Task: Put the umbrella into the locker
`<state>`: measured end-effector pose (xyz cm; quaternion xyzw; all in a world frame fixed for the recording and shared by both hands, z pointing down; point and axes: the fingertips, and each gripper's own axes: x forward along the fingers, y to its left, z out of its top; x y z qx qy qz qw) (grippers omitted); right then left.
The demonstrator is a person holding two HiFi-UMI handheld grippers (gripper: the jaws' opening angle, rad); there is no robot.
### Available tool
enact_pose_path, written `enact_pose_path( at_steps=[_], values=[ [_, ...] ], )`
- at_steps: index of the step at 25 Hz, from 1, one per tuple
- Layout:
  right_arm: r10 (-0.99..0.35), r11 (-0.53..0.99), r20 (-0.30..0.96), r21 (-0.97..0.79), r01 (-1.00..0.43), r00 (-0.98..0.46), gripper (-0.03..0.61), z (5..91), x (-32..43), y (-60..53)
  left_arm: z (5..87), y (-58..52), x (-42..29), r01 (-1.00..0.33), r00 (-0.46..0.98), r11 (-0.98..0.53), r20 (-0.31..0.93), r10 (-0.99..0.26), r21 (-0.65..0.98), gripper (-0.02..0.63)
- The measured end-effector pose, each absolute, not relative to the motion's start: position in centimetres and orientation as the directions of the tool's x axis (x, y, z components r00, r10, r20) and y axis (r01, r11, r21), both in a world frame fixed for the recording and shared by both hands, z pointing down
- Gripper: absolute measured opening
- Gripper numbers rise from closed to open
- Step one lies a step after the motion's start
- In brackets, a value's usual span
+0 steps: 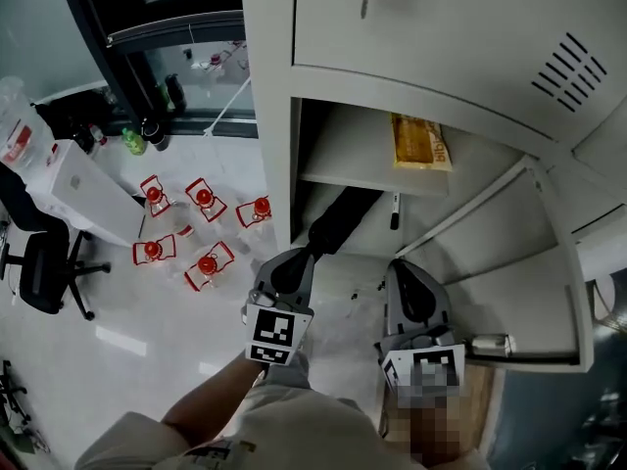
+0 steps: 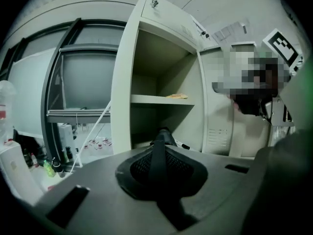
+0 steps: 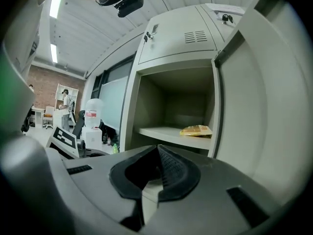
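Observation:
The black folded umbrella lies slanted, its far end inside the lower compartment of the open grey locker, under the shelf. My left gripper is shut on its near end. In the left gripper view the umbrella runs as a dark strip out from between the pads of the left gripper toward the locker opening. My right gripper hovers to the right, before the locker's opening and beside the door. The right gripper shows shut with nothing in it.
A yellow packet lies on the shelf and a dark pen below it. The door swings out at the right. Left of the locker, several red-capped bottles stand on the floor, with a white box and an office chair.

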<state>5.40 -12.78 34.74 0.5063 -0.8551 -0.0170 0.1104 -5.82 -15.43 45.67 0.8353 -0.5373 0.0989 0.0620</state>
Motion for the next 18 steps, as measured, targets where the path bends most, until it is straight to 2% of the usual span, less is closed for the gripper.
enact_pose_path(
  at_steps=[12, 18],
  values=[
    [-0.896, 0.427, 0.195, 0.124, -0.896, -0.400, 0.008, 35.1, 5.5, -15.7, 47.1, -19.5, -3.7, -0.873, 0.477, -0.487, 0.273, -0.835, 0.034, 0.020],
    [-0.904, 0.404, 0.199, 0.105, -0.909, -0.379, 0.008, 35.5, 5.6, -15.7, 47.4, -20.7, -3.1, -0.877, 0.470, -0.478, 0.280, -0.837, 0.041, 0.020]
  ],
)
